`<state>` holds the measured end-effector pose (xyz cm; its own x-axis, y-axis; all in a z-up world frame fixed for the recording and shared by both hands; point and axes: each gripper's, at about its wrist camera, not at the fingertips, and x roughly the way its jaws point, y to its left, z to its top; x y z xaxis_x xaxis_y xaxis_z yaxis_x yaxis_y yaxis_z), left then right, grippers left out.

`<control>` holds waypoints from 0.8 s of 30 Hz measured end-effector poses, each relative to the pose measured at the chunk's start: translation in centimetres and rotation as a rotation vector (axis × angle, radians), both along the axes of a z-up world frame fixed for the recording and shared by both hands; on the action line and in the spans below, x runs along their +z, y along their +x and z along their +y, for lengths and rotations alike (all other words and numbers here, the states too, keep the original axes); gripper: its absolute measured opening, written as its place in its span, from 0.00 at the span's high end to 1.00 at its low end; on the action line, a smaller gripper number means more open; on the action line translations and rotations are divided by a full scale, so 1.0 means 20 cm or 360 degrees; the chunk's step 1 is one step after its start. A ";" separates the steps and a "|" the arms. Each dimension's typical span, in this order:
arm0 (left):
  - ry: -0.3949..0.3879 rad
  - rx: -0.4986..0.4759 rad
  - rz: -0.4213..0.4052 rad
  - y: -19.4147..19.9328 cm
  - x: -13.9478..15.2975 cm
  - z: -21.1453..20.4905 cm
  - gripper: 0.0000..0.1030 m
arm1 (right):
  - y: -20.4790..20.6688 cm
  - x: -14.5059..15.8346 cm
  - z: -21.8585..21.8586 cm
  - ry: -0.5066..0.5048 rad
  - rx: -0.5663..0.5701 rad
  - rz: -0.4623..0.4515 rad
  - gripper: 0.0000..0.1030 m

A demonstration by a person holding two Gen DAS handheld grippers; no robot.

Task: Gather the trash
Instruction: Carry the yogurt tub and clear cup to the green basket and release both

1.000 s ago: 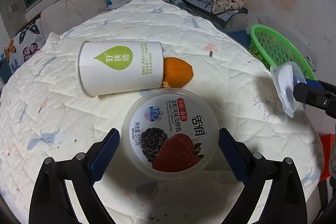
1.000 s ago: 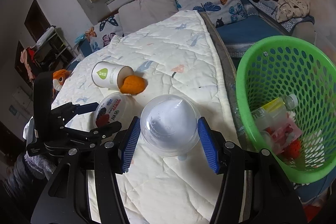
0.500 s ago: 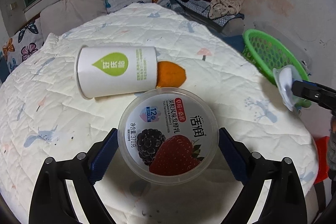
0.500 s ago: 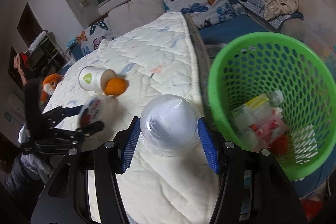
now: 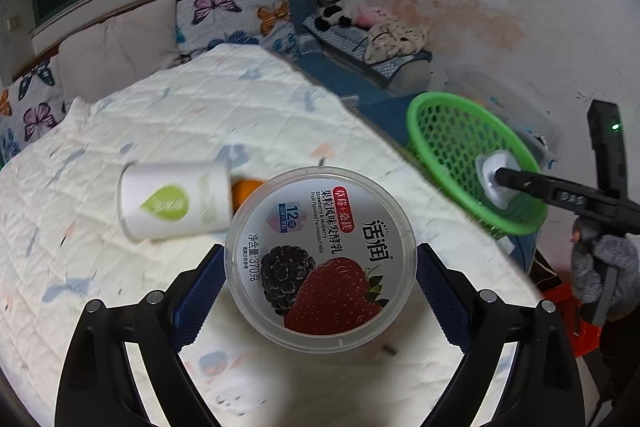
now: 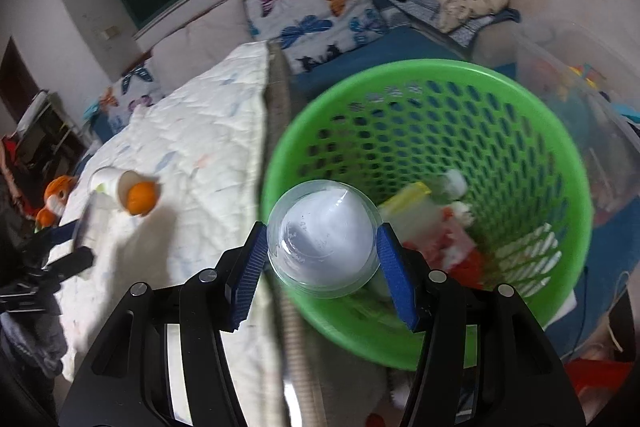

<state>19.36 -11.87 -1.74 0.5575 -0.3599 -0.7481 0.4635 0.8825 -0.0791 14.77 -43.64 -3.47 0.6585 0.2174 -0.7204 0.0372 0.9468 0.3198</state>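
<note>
- Two hand-held grippers are each loaded: the right hand-held gripper point(image 6: 320, 259) has its blue pads pressed on the sides of a clear plastic cup point(image 6: 323, 238) with white residue inside, jaws partly closed around it.
- That cup hangs over the near rim of the green mesh basket point(image 6: 520, 131), at about 8 o'clock of the basket's opening, straddling the rim rather than well inside it.
- The left hand-held gripper point(image 5: 318, 291) clamps a strawberry-and-mulberry yogurt tub point(image 5: 320, 259) at its widest, jaws spread far apart, the tub lifted clear of the quilted bed point(image 5: 200, 107).
- On the bed at 10 o'clock from the tub lie a white paper cup point(image 5: 172, 203) on its side and an orange object point(image 5: 244, 189) at its mouth, both uncollected.
- Risk: released now, the clear cup may strike the rim and tumble to the floor or against the bed's edge, spilling residue.
- Risk: the tub's smooth, round wall offers the pads little purchase; a tilt on the way to the basket could let it slip.
</note>
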 end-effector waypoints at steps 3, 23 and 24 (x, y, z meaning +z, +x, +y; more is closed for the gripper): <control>-0.0003 -0.0044 -0.0014 0.01 0.03 -0.09 0.13 | 0.00 -0.02 -0.08 -0.0011 -0.0054 0.0022 0.44; 0.0022 -0.0307 0.0026 0.14 0.06 -0.76 0.13 | -0.14 -0.01 -0.39 0.0028 -0.0216 -0.0033 0.40; 0.0021 -0.0322 0.0038 0.15 0.05 -0.79 0.13 | -0.15 0.00 -0.41 0.0030 -0.0220 -0.0040 0.40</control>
